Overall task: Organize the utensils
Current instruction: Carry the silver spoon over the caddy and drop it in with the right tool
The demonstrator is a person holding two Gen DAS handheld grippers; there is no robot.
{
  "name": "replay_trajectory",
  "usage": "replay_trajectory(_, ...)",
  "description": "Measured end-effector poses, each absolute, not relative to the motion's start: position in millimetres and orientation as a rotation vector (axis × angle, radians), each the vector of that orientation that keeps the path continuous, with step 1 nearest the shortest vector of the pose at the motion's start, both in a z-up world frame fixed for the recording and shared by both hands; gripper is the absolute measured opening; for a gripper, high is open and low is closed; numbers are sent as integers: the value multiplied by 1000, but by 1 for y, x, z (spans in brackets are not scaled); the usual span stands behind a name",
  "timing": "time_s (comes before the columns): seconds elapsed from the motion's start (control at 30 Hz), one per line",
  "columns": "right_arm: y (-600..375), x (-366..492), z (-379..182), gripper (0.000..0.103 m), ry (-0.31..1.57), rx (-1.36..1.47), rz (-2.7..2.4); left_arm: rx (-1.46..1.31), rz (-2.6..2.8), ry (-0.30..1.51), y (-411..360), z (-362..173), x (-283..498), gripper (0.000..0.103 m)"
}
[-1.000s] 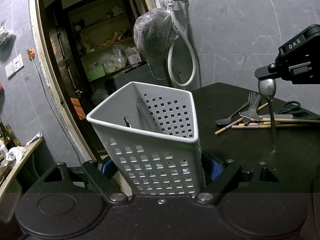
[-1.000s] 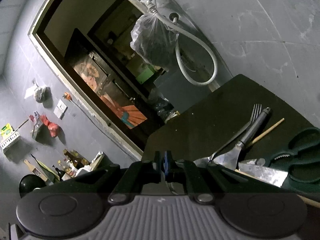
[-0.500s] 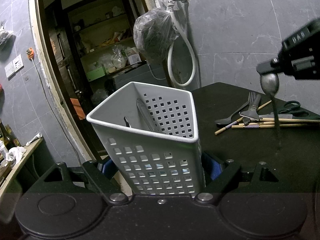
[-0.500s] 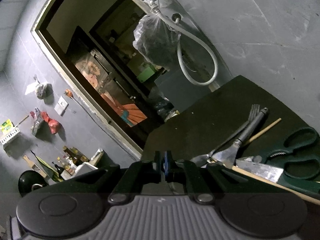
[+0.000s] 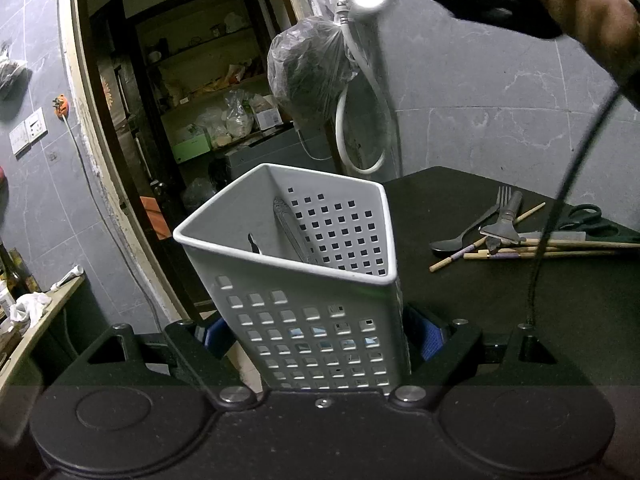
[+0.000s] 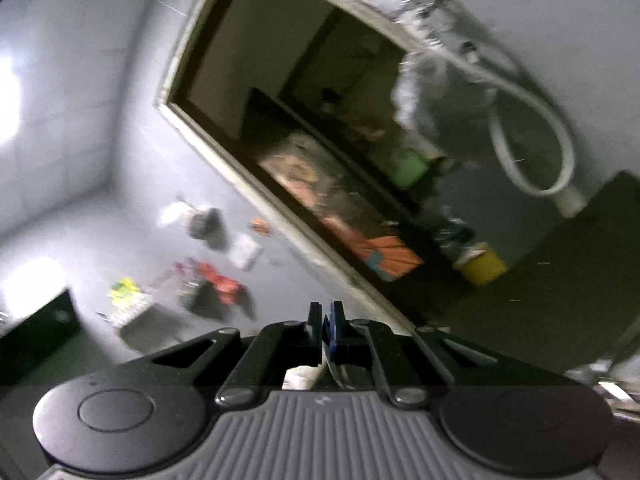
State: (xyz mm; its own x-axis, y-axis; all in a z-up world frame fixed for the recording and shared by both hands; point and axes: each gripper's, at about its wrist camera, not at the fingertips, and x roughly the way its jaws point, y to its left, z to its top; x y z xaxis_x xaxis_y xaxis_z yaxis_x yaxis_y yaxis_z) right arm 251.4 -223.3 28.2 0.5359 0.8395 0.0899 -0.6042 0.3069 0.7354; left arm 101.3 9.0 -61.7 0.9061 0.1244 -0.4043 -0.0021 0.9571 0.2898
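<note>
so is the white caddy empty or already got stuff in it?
Not empty. The white caddy already holds a metal utensil handle leaning on its perforated wall and a dark tip at the near rim.

Left hand-held gripper (image 5: 316, 332) clamped; right hand-held gripper (image 6: 329, 326) closed, raised.

We see the basket (image 5: 304, 280) at the table's (image 5: 520, 292) left edge, between the left gripper's (image 5: 320, 336) fingers. Two utensils (image 5: 290, 232) lean inside it. To its right, a spoon (image 5: 460, 238), fork (image 5: 498, 200), chopsticks (image 5: 560, 245) and scissors (image 5: 588, 220) lie piled on the table. A hose (image 5: 360, 132) hangs on the wall behind the basket.
</note>
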Motion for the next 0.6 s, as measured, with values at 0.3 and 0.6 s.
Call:
replay_trajectory(0.3,-171,271,17,4,420,702,1054,293,65,429,7,-63,101,88)
replay_trajectory(0.6,-141,254,-5,9,482,497,1052,300,53,429,9,-65,101,87)
